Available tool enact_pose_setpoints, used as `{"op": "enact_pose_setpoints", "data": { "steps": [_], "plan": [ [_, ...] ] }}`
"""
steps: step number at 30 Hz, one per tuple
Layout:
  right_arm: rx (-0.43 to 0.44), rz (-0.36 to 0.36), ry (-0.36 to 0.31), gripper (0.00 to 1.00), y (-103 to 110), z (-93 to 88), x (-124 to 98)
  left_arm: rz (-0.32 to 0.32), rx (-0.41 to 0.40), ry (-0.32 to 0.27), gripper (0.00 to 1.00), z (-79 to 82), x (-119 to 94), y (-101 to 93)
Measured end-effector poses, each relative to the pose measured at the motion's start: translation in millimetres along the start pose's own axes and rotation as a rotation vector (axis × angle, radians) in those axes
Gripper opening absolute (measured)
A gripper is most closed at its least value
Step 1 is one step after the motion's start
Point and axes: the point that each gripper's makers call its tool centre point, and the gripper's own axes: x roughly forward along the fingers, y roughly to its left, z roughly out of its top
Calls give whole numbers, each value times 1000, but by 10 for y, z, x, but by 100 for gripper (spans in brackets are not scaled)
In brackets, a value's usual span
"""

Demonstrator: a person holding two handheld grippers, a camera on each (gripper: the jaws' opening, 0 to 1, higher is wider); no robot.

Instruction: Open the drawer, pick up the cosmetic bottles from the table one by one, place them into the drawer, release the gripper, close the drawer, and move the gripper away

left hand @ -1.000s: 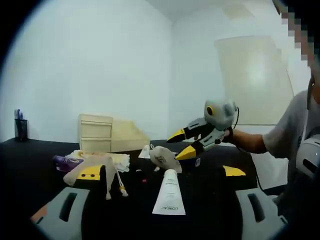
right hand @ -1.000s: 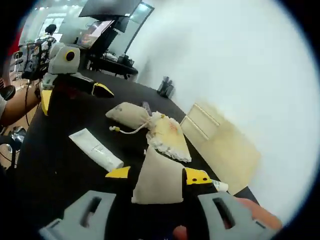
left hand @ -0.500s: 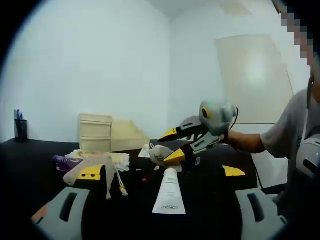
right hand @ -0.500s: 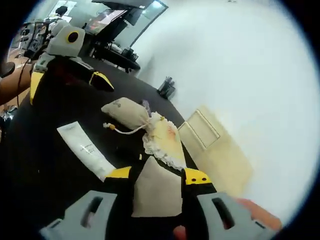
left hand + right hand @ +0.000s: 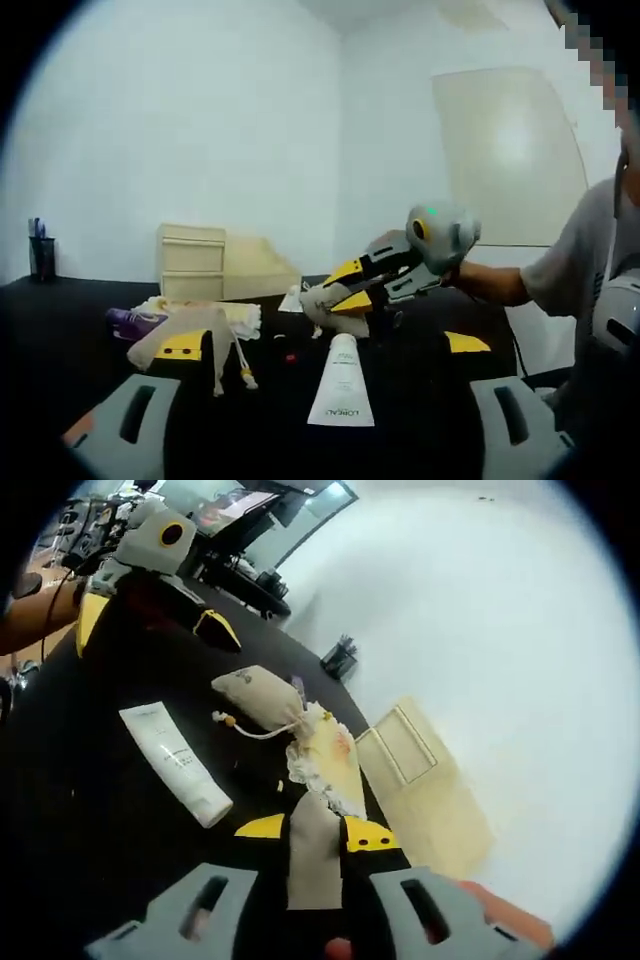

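Black tabletop (image 5: 90, 330) spreads under everything, with the pale wooden drawer chest (image 5: 190, 264) at its far side near the white wall, its drawers hard to read as open or shut from either view. Between chest and grippers lie a frilled cream cloth pouch (image 5: 330, 755), a beige drawstring bag (image 5: 255, 695) and a white plastic cosmetic tube (image 5: 341, 382) flat on the table, well apart from the chest. The right gripper (image 5: 315, 832) has its yellow-tipped jaws pressed in on a small beige fabric sachet (image 5: 314, 852), which bunches between them. The left gripper (image 5: 320, 345) stands spread, holding nothing, above the tube. To carry on well, I judge the sachet should be lifted straight and kept clamped on its middle, since soft cloth can slip. The sachet's lower end is cut off by the jaws, and a purple item (image 5: 133, 324) beside the pouch is too blurred to name.
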Motion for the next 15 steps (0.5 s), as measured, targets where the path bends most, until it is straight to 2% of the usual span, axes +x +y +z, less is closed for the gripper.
{"op": "enact_pose_setpoints", "data": {
  "steps": [2,7,12,15],
  "plan": [
    [-71,-25,-55,15,-40,104,-81,-1,-5,0,88,2,0,1],
    [-164,-98,-110,14,-151,271,-284,-13,-33,-34,86,82,-28,-5],
    [-254,-163,-187,14,-204,480,-521,-48,-115,-100,86,229,-64,-15],
    [-296,-177,-224,14,-209,594,-631,-64,-163,-133,85,301,-79,-4]
  ]
}}
